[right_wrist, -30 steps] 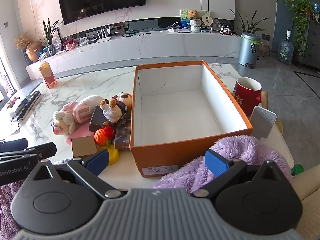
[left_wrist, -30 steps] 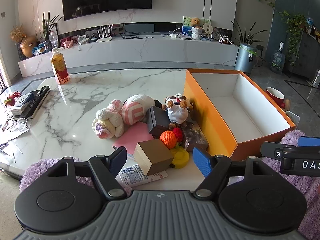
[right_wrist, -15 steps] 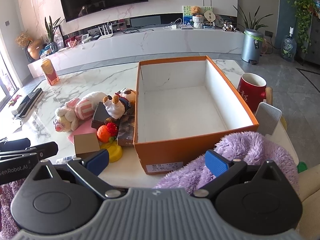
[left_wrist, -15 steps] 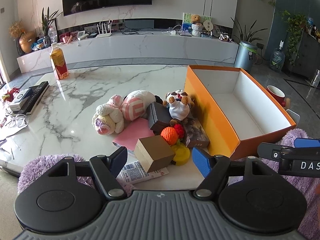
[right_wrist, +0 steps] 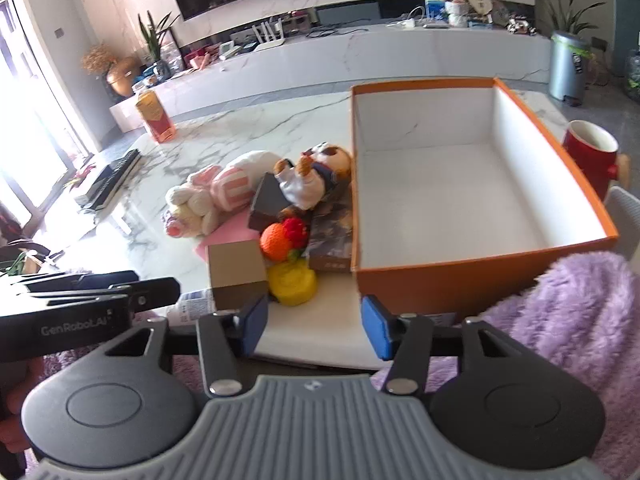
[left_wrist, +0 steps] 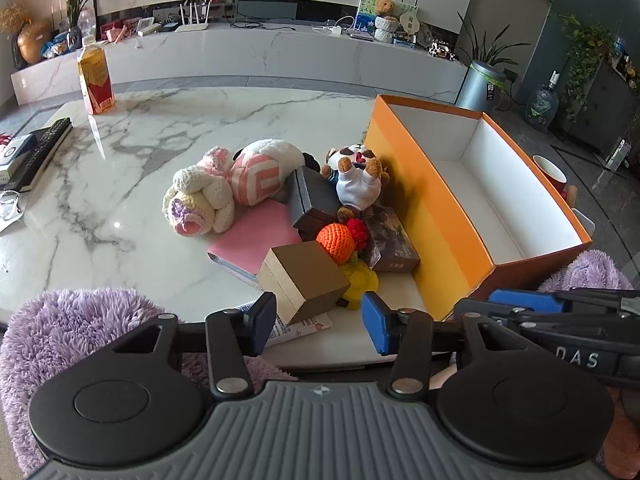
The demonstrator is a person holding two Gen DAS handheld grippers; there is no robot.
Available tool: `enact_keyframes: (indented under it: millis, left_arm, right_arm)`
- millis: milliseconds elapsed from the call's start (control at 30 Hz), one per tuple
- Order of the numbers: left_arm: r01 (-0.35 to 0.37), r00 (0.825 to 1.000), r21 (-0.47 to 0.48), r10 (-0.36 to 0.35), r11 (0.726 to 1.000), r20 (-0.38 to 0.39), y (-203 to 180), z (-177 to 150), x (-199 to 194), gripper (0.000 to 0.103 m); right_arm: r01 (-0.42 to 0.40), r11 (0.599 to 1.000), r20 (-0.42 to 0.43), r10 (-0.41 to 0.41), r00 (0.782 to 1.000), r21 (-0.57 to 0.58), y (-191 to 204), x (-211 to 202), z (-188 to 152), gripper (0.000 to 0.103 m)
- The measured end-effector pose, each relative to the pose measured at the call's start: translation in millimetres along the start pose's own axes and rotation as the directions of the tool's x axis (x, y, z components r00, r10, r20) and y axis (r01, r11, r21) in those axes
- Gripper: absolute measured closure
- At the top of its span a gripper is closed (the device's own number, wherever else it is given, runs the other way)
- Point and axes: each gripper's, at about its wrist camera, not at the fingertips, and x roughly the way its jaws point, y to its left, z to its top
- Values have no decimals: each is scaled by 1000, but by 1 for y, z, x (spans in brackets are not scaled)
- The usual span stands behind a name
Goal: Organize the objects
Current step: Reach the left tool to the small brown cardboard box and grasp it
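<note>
You held your left gripper [left_wrist: 320,324] low and level, its two blue-padded fingers [left_wrist: 378,328] spread wide with nothing between them. Your right gripper [right_wrist: 314,326] sat at about the same height, jaws likewise parted and holding nothing. The two tools were side by side: in the left wrist view your right gripper [left_wrist: 560,306] showed edge-on at the right, and in the right wrist view your left gripper [right_wrist: 92,292] showed edge-on at the left. A little of your left hand [right_wrist: 16,396] showed beneath that tool.
</note>
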Motion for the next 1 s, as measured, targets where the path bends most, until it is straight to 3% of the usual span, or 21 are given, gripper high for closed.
enact_keyframes:
  millis: [133,267,533,700,800,867,1000]
  left_arm:
    - [29,999,-38,-30,999,-28,10,5,12,55]
    - [22,998,-70,-26,997,-60,19,10,28,55]
    - [39,992,-126,-53,991,-111,28,23,55,43]
    - [52,987,-163,-75,985,-141,30,30,70,37]
    - [51,983,-173,-79,984,-164,30,33,80,36]
    - [45,981,-172,-76,984,-179,30,34,85,34]
    - [0,977,-144,-30,990,-211,27,33,93,29]
  right_arm:
    - [-58,997,-41,56,998,-58,15,23,2,74]
    - [-79,993,-70,73,995,-89,25,46,8,78]
    - [2,979,-65,-16,998,-206,35,91,19,87]
    - [84,945,-39,-101,994,-315,42,113,18,90]
    - [42,950,-75,-69,995,-308,39,123,17,92]
    - [7,956,-93,-36,995,-294,38,126,17,99]
    - [-91,968,-130,62,990,-232,34,128,18,102]
